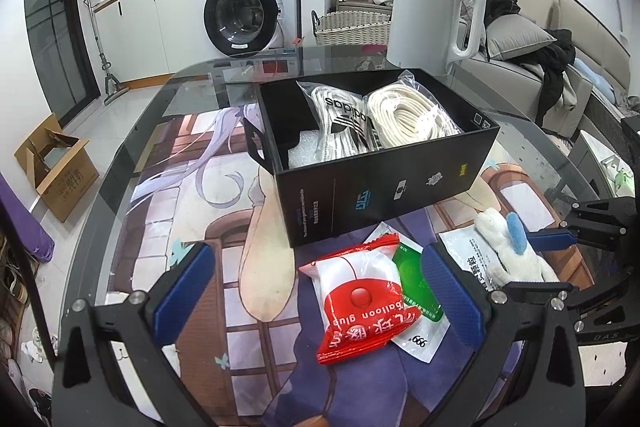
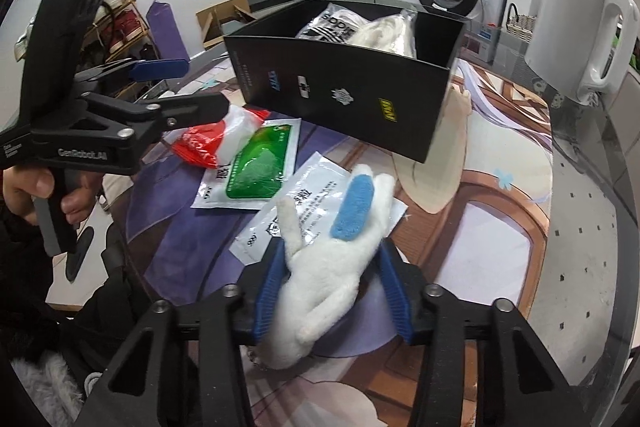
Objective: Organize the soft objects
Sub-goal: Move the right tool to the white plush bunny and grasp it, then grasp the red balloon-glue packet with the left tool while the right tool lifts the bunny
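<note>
A black box [image 1: 384, 183] stands on the table and holds a bagged striped sock pack [image 1: 344, 123] and a bagged white cord coil [image 1: 412, 115]. My left gripper [image 1: 320, 291] is open above a red and white balloon-glue packet [image 1: 362, 303], which lies on a green packet [image 1: 416, 279]. My right gripper [image 2: 330, 259] is shut on a white plush toy with a blue ear [image 2: 332, 251], just above a white sachet [image 2: 316, 203]. The toy [image 1: 508, 251] and right gripper [image 1: 536, 259] also show in the left wrist view. The box [image 2: 352, 87] lies ahead in the right wrist view.
A white kettle [image 1: 432, 19] stands behind the box. The glass table [image 1: 120, 163] carries a printed mat. A washing machine [image 1: 248, 7], wicker basket [image 1: 352, 27], sofa [image 1: 532, 67] and cardboard carton [image 1: 56, 167] surround it. The left gripper [image 2: 160, 87] crosses the right wrist view.
</note>
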Tool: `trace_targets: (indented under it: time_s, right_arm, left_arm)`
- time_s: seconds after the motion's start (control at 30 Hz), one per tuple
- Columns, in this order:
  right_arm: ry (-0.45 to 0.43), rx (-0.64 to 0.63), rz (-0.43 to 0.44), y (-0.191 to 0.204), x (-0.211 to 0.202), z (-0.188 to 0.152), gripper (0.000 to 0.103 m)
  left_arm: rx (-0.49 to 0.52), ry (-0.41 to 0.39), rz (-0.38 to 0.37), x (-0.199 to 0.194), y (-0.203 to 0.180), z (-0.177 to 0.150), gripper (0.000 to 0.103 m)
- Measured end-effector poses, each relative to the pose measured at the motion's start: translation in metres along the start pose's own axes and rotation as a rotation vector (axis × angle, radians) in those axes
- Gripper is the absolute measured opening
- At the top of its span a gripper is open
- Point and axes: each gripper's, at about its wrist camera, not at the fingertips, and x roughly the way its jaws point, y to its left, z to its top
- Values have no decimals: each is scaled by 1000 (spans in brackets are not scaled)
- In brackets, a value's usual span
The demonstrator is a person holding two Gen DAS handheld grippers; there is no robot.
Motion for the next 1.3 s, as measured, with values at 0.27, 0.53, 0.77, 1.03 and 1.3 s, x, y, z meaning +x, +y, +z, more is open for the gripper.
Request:
trace_targets:
  time_s: [0.27,0.53,0.77,1.03,1.3]
  right_arm:
    - [-55,9,-9,-6,-10,3,42]
    - [-89,12,-2,-6,-17,5,42]
    - [-110,16,1,-5,-20,6,42]
    - [-119,19,-1,-6,-22,6,42]
    - [-122,22,-1,-7,-22,7,42]
  left_arm:
    - [6,21,-12,3,-2,-1,103]
    - [21,46,-5,10,-7,-3,103]
    - [20,62,-5,15,-8,-6,103]
    - [13,75,-21,18,-7,-5,103]
    - [19,85,-36,20,-10,-6,102]
